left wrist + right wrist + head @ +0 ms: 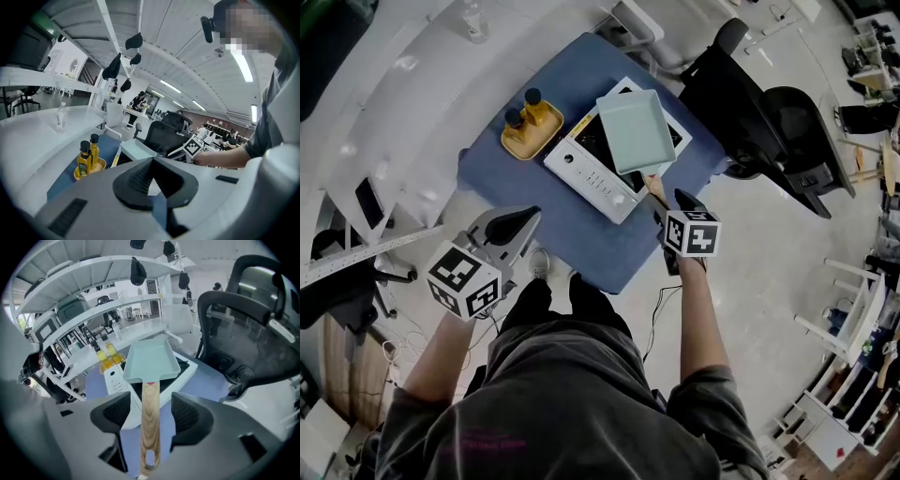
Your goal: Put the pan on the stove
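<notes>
Pan (635, 129): pale green, square, shallow, with a wooden handle (150, 423). It rests flat on the dark top of the stove (591, 169), set askew to it. The handle runs out past the stove's near edge toward the person.

Stove: white single-burner unit, control strip along its front, lying on the blue table (534, 202).

Right gripper (670, 204): jaws spread wide. The pan's handle lies in the gap between them, and clear space shows on both sides in the right gripper view, so neither pad presses it. The gripper is tipped steeply downward at the handle's end, marker cube uppermost. The right forearm (698, 309) is bare and reaches straight forward from a grey sleeve.

Left gripper (525, 217): jaws drawn together at the tips, nothing between them. It is held off the table's near left edge, well apart from the stove, and pointed only a little below level. The left forearm (441, 361) is bent out to the person's left side.

Tray (525, 142): small, yellow, just left of the stove, carrying two oil bottles (532, 103) with dark caps, upright.

Office chair (769, 122): black, standing at the table's far right side.
</notes>
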A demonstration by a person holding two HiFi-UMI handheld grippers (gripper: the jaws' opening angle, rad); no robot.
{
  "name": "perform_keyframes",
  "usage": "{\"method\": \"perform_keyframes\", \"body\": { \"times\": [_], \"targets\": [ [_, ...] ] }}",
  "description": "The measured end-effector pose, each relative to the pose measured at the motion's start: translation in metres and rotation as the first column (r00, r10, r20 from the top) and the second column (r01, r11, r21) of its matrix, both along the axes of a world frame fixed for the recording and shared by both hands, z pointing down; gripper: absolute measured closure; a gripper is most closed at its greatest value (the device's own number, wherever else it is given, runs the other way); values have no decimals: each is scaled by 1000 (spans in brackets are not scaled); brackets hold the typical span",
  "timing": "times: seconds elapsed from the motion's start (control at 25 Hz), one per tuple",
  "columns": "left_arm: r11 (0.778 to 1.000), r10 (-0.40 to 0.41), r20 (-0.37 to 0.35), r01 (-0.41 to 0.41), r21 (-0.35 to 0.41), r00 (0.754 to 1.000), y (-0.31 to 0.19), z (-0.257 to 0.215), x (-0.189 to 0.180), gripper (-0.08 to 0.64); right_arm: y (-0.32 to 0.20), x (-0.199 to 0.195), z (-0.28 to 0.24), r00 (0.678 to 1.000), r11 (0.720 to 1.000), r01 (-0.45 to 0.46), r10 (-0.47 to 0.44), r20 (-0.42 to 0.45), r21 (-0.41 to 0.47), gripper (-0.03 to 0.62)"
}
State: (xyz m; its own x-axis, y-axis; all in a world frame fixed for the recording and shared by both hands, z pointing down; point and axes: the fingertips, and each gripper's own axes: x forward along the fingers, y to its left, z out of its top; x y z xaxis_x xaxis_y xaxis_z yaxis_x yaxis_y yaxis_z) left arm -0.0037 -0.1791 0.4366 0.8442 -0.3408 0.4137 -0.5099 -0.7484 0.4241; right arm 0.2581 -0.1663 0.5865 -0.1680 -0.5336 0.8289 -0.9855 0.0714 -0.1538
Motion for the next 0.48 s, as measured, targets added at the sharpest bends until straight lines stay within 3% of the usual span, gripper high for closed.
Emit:
{"method": "perform_keyframes", "body": {
  "times": [0.48],
  "targets": [
    [997,65,0,-65,47,998,13,-24,12,558,11,-7,-92,998,966,-34,21,53,256,341]
  ]
}}
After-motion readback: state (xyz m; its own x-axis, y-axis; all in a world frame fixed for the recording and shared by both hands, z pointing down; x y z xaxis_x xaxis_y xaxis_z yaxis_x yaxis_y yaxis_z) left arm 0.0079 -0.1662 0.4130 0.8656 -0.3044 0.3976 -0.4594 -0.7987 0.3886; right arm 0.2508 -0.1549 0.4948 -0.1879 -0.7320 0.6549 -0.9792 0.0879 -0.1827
